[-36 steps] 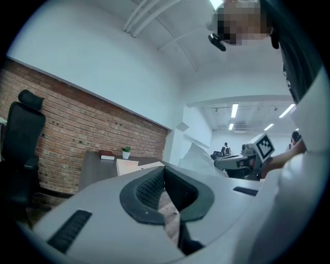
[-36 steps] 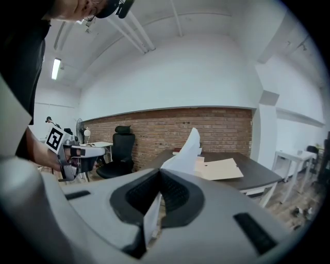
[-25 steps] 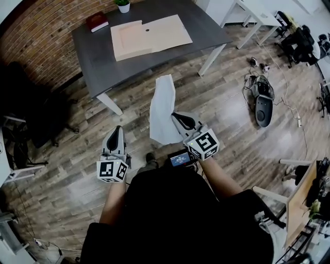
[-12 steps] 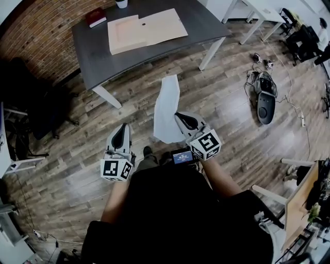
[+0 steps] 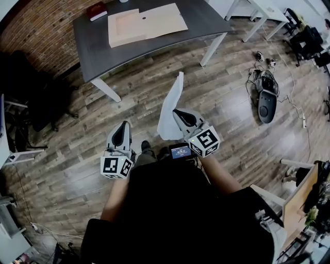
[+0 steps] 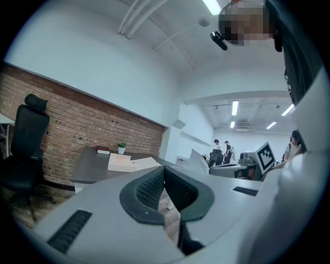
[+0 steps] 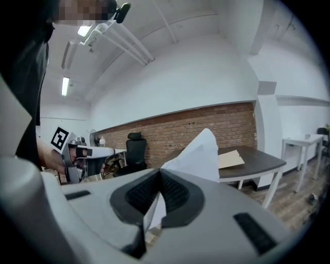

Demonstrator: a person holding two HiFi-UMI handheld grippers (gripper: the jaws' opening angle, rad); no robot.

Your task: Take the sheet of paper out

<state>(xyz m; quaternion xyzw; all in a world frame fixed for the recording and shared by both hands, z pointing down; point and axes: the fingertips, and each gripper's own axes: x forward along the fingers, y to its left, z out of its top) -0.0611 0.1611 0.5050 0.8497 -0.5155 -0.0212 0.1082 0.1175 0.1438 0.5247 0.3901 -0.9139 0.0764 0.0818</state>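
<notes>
A white sheet of paper (image 5: 171,105) hangs in the air over the wood floor, pinched at its lower edge by my right gripper (image 5: 178,114), which is shut on it. In the right gripper view the sheet (image 7: 198,157) rises from between the closed pads of the right gripper (image 7: 161,176). My left gripper (image 5: 119,133) is lower left of the sheet, apart from it, jaws closed with nothing between them; the left gripper (image 6: 164,178) shows the same in its own view. A tan envelope (image 5: 147,21) lies flat on the dark grey table (image 5: 93,46) ahead.
A red book (image 5: 97,10) lies at the table's far left corner. A black office chair (image 5: 31,103) stands at the left by the brick wall. A dark device with cables (image 5: 266,100) lies on the floor at the right. White desk legs (image 5: 252,23) stand at the top right.
Both grippers and the sheet have drawn back from the table, which now sits higher in the head view. The sheet has turned more edge-on. The grip is unchanged.
</notes>
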